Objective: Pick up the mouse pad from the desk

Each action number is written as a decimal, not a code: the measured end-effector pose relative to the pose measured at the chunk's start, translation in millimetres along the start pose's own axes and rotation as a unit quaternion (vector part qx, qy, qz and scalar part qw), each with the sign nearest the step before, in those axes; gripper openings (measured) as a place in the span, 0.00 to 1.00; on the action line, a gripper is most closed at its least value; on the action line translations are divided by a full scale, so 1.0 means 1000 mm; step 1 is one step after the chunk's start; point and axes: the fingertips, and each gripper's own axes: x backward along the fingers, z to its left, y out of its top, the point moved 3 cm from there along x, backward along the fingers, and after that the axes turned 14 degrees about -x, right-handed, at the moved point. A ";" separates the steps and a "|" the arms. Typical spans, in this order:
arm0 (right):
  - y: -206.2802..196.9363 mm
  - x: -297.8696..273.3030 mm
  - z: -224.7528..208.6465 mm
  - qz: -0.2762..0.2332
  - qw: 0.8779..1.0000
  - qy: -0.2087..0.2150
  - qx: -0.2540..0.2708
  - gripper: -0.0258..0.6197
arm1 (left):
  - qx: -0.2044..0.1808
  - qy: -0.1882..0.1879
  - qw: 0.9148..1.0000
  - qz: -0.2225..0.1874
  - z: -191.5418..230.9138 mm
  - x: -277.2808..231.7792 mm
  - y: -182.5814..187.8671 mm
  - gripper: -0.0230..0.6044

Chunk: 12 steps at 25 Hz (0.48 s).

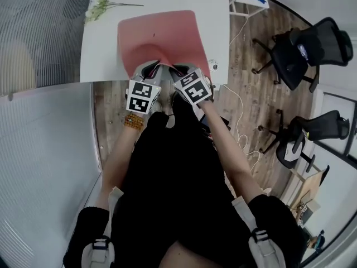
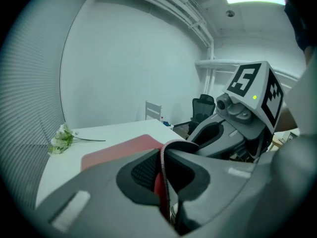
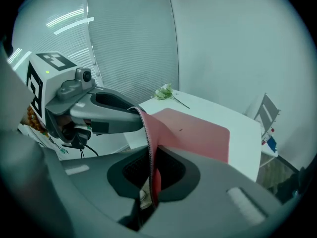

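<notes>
A large pink soft mouse pad (image 1: pixel 159 32) lies on the white rectangular counter (image 1: pixel 100 54), and its near edge is raised from the surface. The left gripper (image 1: pixel 149 70) is closed on this near edge: in the left gripper view the thin stitched border of the mouse pad stands upright, pinched between both jaws. The right gripper (image 1: pixel 178 71) is closed on the same edge, just beside the left one, and in the right gripper view the mouse pad bends up from the counter into its jaws. The far part of the mouse pad rests flat. A small bunch of white flowers (image 1: pixel 99 6) with green stems lies at the far left corner of the counter, apart from the mouse pad. Two black office chairs (image 1: pixel 298 52) stand on the wooden floor (image 1: pixel 245 66) at the right.
</notes>
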 end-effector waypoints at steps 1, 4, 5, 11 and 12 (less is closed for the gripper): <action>0.003 0.005 -0.002 -0.011 1.000 0.000 -0.007 0.10 | -0.003 -0.005 1.000 -0.008 -0.001 0.002 0.006 0.07; 0.017 0.028 -0.013 -0.053 0.998 0.000 -0.038 0.10 | -0.006 -0.017 0.999 -0.040 -0.004 0.007 0.031 0.07; 0.024 0.036 -0.015 -0.066 0.997 0.000 -0.045 0.10 | -0.006 -0.017 0.999 -0.051 -0.004 0.009 0.039 0.07; 0.059 0.073 -0.014 -0.128 0.991 -0.009 -0.037 0.10 | -0.012 -0.013 0.994 -0.107 0.004 0.024 0.088 0.07; 0.064 0.079 -0.012 -0.138 0.990 -0.009 -0.036 0.10 | -0.015 -0.013 0.993 -0.116 0.005 0.028 0.096 0.07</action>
